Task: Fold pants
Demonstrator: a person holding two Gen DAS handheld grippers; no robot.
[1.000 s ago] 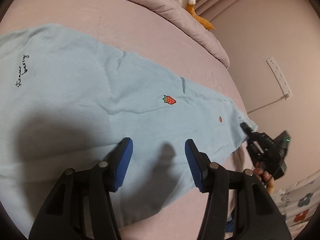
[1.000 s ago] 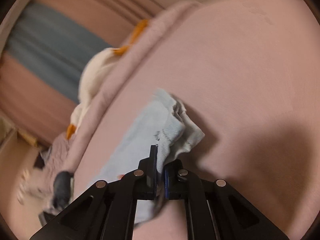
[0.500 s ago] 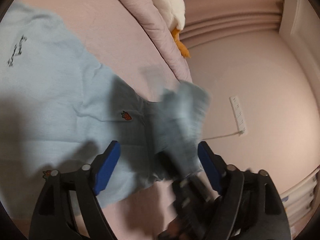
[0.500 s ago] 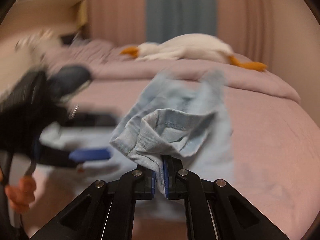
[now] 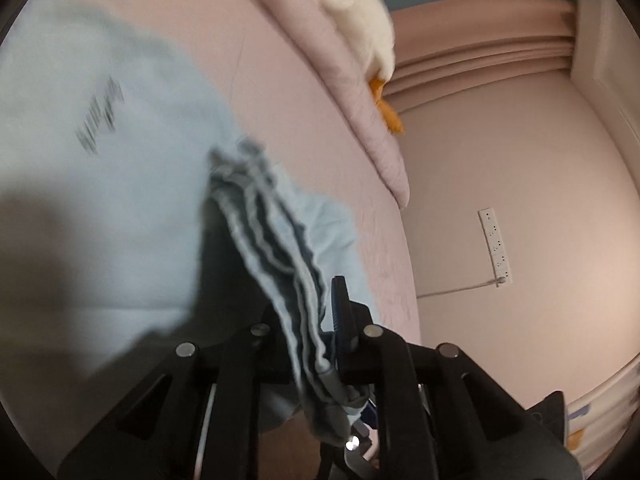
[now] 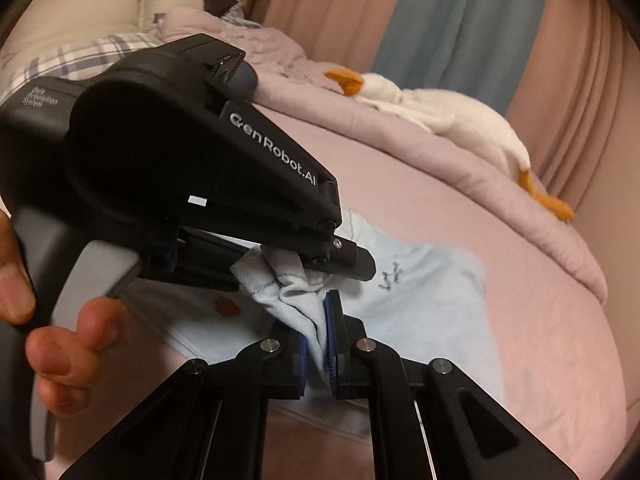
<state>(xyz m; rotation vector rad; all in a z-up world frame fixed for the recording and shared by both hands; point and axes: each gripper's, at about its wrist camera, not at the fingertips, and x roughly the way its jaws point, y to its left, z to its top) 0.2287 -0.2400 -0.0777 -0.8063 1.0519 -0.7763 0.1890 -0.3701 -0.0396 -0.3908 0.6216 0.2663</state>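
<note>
the main risk, as i judge it, is the bunched hem slipping or splitting between two grips: the right hand-held black gripper with blue pads point(image 6: 320, 340) is clamped on a wad of the pale blue soft cotton pants with small strawberry patches point(image 6: 432, 288), while the left hand-held black gripper point(image 5: 316, 336) is closing its jaws on the same gathered hem, cloth layers pinched between its fingers. if the left catches only some of the layers, the rest could drop when the right lets go, and the fold would land crooked. both tools crowd each other at the hem, so a bump could also tug the cloth askew. the pants lie on the pink bed sheet point(image 6: 540, 340), their body spread flat toward 1 o'clock in the right wrist view, dark script lettering point(image 6: 394, 276) showing, a red patch point(image 6: 227, 306) at 9 o'clock of the grip. the raised hem is crumpled, its stitched edges stacked in ridges. a white plush goose with orange feet point(image 6: 460, 124) rests on the lilac quilt point(image 6: 400, 132) beyond, well apart.
</note>
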